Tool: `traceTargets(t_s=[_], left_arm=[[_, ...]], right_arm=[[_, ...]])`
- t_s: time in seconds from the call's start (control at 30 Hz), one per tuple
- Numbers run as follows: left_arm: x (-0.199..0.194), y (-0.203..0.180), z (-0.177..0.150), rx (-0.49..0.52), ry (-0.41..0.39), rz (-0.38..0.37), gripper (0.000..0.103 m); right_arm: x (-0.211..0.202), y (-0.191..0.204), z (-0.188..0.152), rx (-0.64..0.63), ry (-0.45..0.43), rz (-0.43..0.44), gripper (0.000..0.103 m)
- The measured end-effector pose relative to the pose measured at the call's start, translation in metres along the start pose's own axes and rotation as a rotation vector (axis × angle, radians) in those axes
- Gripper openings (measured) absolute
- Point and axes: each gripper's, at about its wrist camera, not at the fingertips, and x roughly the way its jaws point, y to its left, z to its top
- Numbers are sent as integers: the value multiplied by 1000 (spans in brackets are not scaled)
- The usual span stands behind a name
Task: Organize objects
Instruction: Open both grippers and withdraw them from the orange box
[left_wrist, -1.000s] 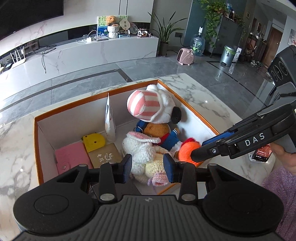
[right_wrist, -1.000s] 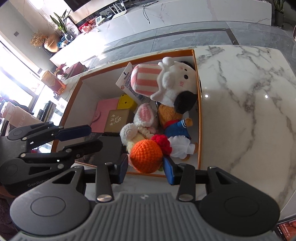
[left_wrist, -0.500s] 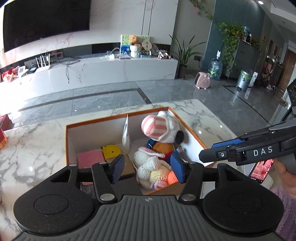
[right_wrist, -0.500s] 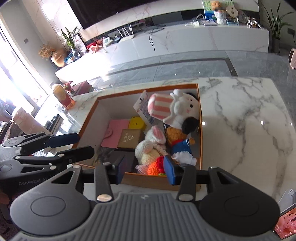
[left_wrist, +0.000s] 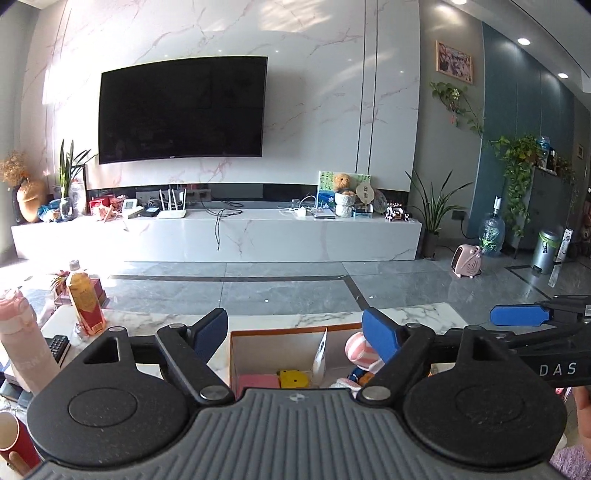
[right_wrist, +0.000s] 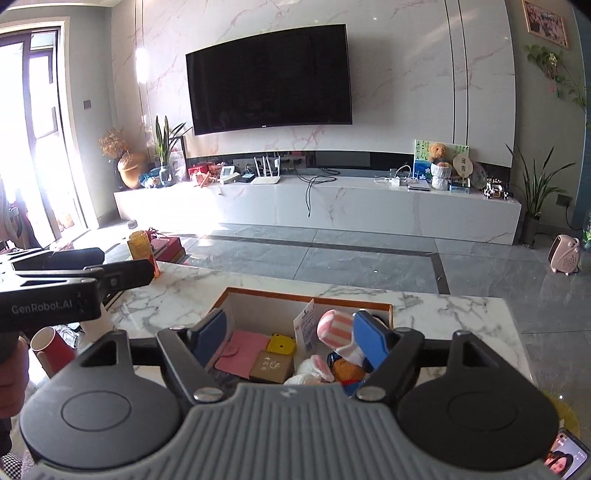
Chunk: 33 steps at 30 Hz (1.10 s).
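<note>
Box (right_wrist: 236, 295) with orange rim sits on the marble table (right_wrist: 443, 317), low centre in the right wrist view. Contents, left to right: pink wallet (right_wrist: 242, 349), tan booklet (right_wrist: 271, 365) and yellow item (right_wrist: 281, 344), upright white card (right_wrist: 304, 325), then a heap of plush toys; the pink-striped plush (right_wrist: 332, 328) is topmost.

Right gripper (right_wrist: 290, 338): jaws opening, blue pads spread wide, nothing pinched between them (box contents show only beyond the gap). Left gripper (left_wrist: 295, 332): jaws opening likewise, spread wide and bare. In the left wrist view only the box's far wall (left_wrist: 273, 343) and slivers of the contents show above the gripper body, lower centre.

Each gripper appears in the other's frame: left one at the left edge of the right wrist view, right one at the right edge of the left wrist view.

Elsewhere on the table: orange-labelled bottle (left_wrist: 84, 297), pink bottle (left_wrist: 20, 343), red cup (right_wrist: 51, 347), phone (right_wrist: 565, 458) at lower right.
</note>
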Motion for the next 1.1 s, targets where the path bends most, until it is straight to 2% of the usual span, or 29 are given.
traceTargets(t_s=[0.1,0.27,0.4,0.57,0.8,1.1], left_arm=[[4,1,-17,-17,28,21,94],[17,6,-54,-63,155,81,94],[28,6,-67,-62,244,97,94],[33,6,-84,-55,272,121,94],[44,7,-96,-28,314,134,94],[52,1,-114,-9,356,119,94]], right_arm=[[4,5,-12,14,12,-19,80],[25,12,-41,55,93,-39,80],[40,16,-52,90,146,-59,80],[60,17,-67,138,212,-81,80],[86,16,-91,113,310,-147,80],[91,11,-102,108,319,-161,80]])
